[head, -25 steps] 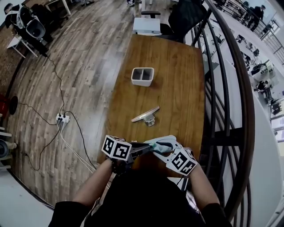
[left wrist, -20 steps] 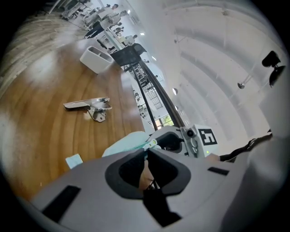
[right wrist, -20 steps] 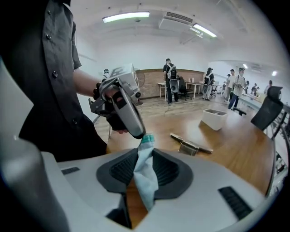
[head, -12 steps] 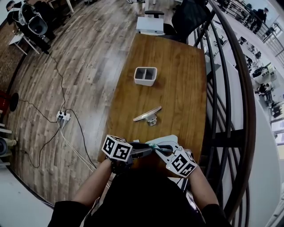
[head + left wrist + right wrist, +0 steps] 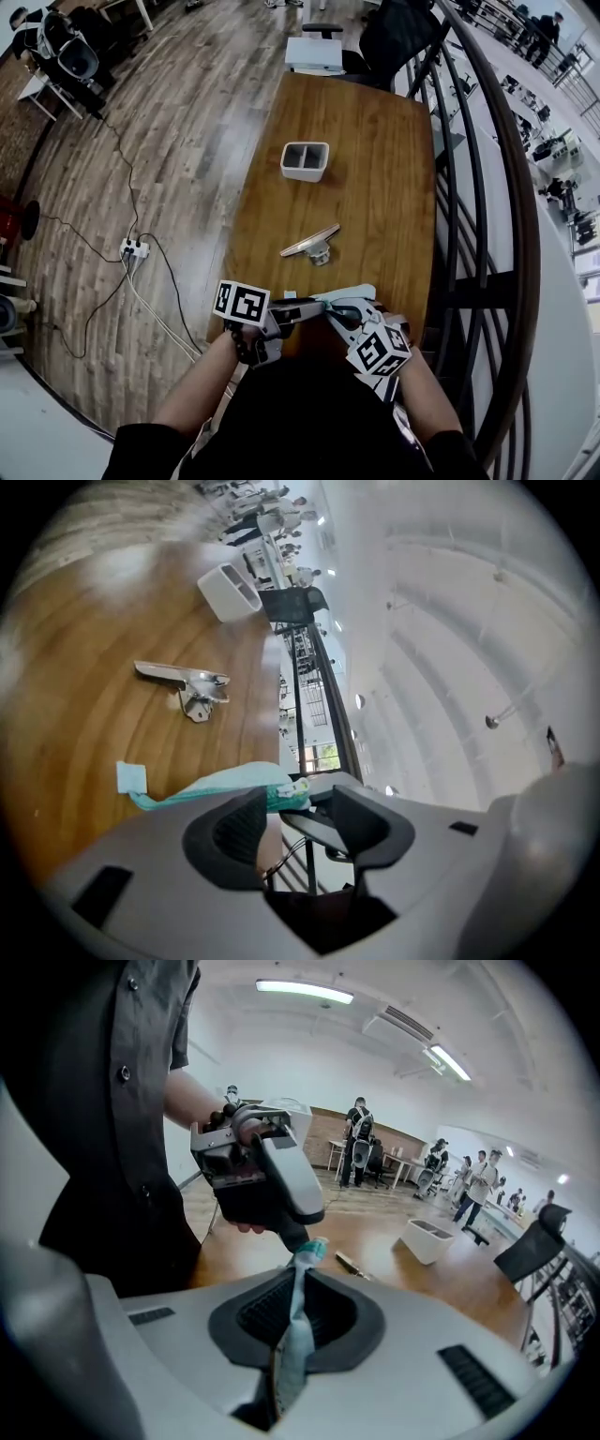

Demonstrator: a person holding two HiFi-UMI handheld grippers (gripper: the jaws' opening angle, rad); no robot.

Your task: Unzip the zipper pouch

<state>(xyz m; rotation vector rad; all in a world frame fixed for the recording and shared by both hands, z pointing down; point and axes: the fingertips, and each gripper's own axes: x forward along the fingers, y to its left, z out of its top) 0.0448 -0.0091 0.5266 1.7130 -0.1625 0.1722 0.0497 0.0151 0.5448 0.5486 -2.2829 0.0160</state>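
Zipper pouch (image 5: 343, 298), one only and teal, hangs in the air over the near edge of the one wooden table (image 5: 375, 187); farther along that table stand one white two-part bin (image 5: 304, 160) and, nearer, one small metal clip (image 5: 311, 244). Of the two grippers, the right gripper (image 5: 298, 1288) tilts down toward the table and its jaws, which have just been closing, clamp the pouch's cloth. The left gripper (image 5: 295, 822) lies nearly level facing it, jaws just opening and now apart, with the pouch's tip at their ends unpressed.
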